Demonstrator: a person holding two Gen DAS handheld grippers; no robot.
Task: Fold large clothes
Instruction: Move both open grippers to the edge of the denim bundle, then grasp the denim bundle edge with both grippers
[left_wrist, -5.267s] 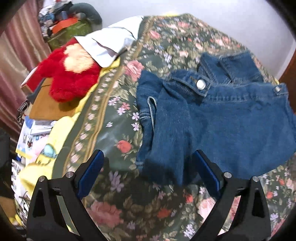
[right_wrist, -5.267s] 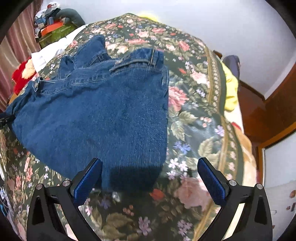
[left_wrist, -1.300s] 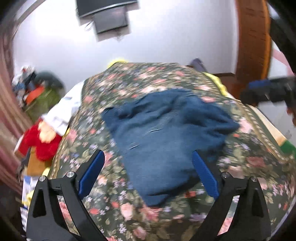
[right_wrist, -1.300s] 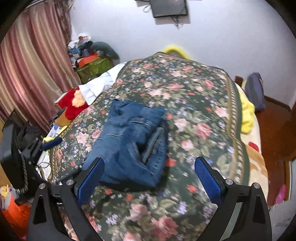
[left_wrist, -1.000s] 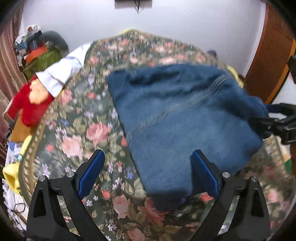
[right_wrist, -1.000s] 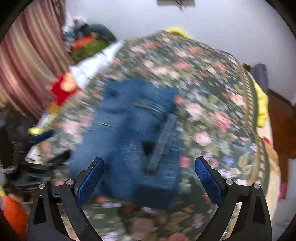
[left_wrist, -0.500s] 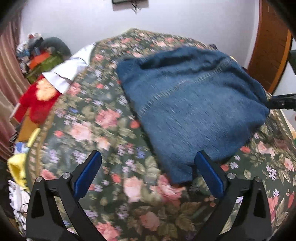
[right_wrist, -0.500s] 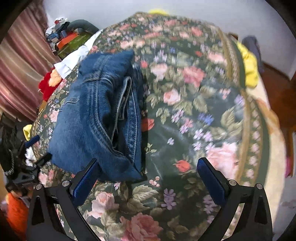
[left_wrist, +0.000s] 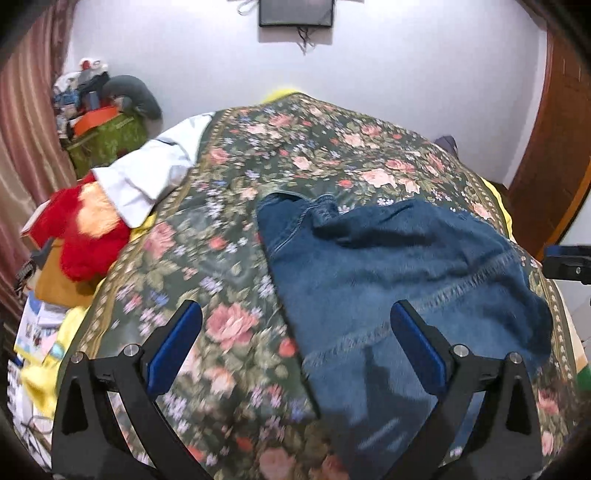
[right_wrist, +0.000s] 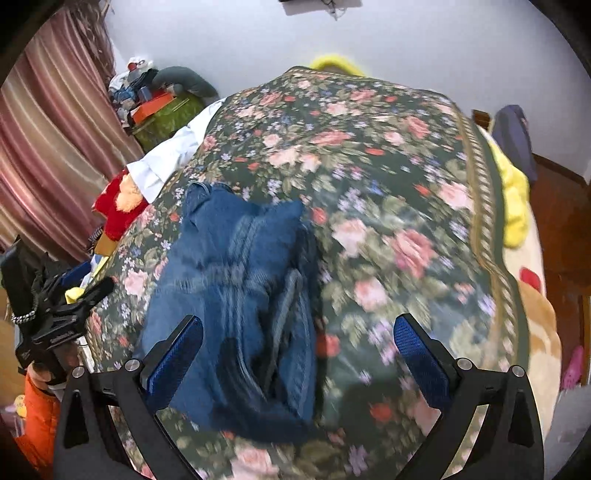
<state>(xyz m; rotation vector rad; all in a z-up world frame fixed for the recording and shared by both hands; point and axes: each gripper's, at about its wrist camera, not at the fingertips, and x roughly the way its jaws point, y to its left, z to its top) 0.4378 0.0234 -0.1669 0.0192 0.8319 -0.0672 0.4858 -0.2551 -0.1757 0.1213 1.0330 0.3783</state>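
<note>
Garment: denim jacket, dark blue, lay folded into a thick bundle on the bedspread, toward the near edge of the bed. Stitched seam ran across its top panel in left wrist view; collar/cuff end bunched at far side.
Garment, rt view: same denim jacket seen from its side, layered folds stacked, open edges facing rt. Some motion blur, fine detail not readable.
L gripper: left gripper hovered above near corner of the jacket, fingers wide apart, nothing btwn the blue pads. Not touching cloth as far as visible.
R gripper: right gripper hovered over near end of the bundle, fingers also spread wide, holding nothing. Its tip showed at rt edge of left wrist view, just beside the jacket.
L gripper, rt view: black frame visible at far left, off the bed edge.
Bed: dark green floral bedspread w/ pink roses, gold border strip along rt side.
Left of bed: red plush toy against a white cloth; green box w/ clutter behind; striped curtain.
Rt of bed: yellow blanket at the edge; wooden door.
Wall: white, dark screen mounted high.
</note>
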